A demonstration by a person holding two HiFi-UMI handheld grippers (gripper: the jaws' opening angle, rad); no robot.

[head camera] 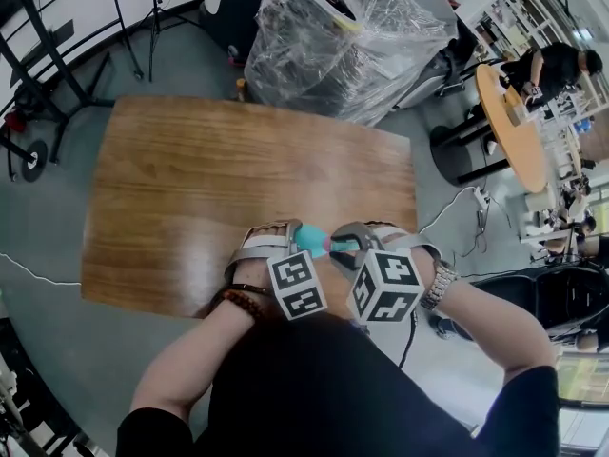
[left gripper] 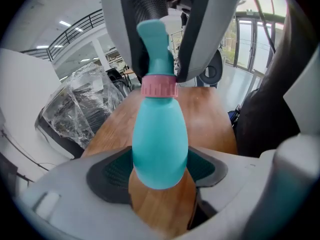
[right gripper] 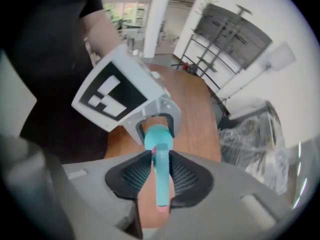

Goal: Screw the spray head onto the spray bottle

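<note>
- One spray bottle (left gripper: pixel 160 144); the left gripper (left gripper: pixel 160 173) pinches its body over the near edge of the table (head camera: pixel 219 188)
- One spray head (left gripper: pixel 155 41) on the bottle's neck; the right gripper (right gripper: pixel 161 175) clamps it
- One plastic-wrapped stack (head camera: pixel 343 36) beyond the table

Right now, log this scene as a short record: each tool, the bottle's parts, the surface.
left tool: shut on the body of the teal spray bottle
right tool: shut on the spray head
pink collar: at the bottle's neck, between head and body; how tight, cannot tell
wooden table: under both tools
</note>
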